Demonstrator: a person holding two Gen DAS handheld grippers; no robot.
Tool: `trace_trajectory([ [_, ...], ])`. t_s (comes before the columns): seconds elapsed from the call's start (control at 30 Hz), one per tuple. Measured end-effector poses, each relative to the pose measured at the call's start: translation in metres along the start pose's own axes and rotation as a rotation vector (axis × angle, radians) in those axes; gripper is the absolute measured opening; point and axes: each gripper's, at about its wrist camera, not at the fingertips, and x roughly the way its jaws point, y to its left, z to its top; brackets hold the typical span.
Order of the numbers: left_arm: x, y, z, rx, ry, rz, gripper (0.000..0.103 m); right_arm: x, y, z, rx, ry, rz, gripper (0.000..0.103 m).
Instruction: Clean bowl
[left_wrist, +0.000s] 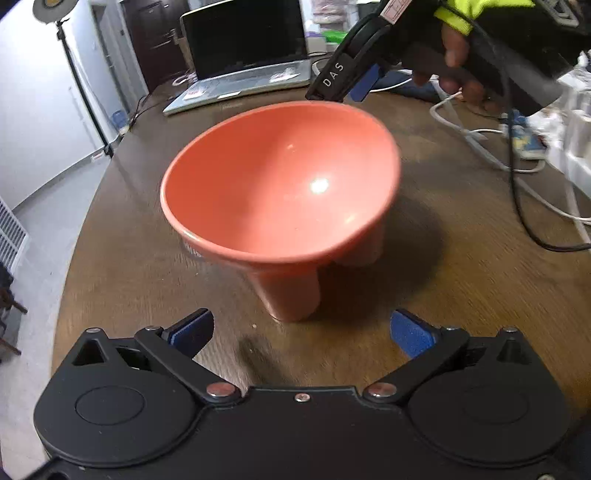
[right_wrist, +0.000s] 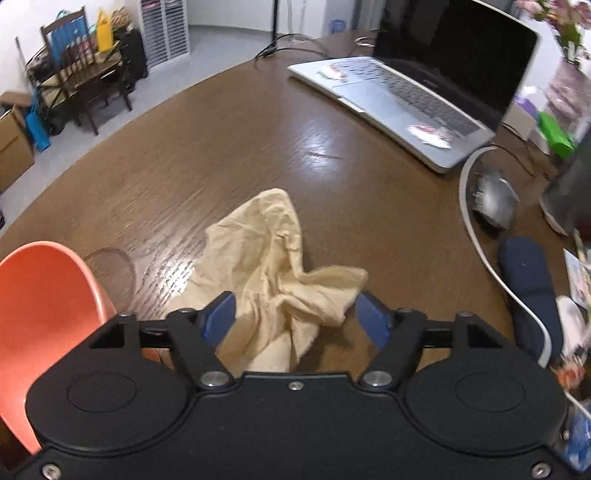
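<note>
An orange footed bowl stands upright and empty on the brown wooden table, just ahead of my left gripper, which is open and empty. In the right wrist view the bowl's rim shows at the lower left. A crumpled beige cloth lies on the table between the spread fingers of my right gripper, which is open around it without pinching it. The right gripper also shows in the left wrist view, above the bowl's far rim.
An open silver laptop sits at the table's far side, also in the right wrist view. White and black cables run along the right. A dark blue pouch and a grey mouse lie right of the cloth.
</note>
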Motion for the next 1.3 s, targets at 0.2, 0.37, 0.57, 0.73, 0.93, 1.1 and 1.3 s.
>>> trace_trajectory([
  [0.2,-0.054,0.019,0.026,-0.181,-0.009,0.024,0.103,-0.077,0.010,-0.020,0.065,-0.117,-0.016,0.079],
  [0.37,-0.108,0.036,0.069,-0.412,0.010,-0.023,0.103,-0.149,0.038,-0.051,0.122,-0.126,-0.022,0.087],
  [0.57,-0.150,0.017,0.079,-0.388,0.118,0.076,0.103,-0.227,0.075,-0.085,0.156,-0.080,-0.028,0.093],
  [0.73,-0.163,0.009,0.067,-0.408,0.145,0.051,0.103,-0.256,0.088,-0.102,0.243,-0.052,0.001,0.093],
  [0.93,-0.169,0.004,0.062,-0.415,0.151,0.064,0.103,-0.267,0.094,-0.110,0.235,-0.078,0.003,0.093],
  [1.1,-0.172,-0.004,0.062,-0.419,0.154,0.082,0.103,-0.273,0.094,-0.116,0.235,-0.085,0.011,0.094],
  [1.3,-0.172,-0.003,0.062,-0.424,0.154,0.090,0.103,-0.274,0.092,-0.115,0.225,-0.087,0.014,0.094],
])
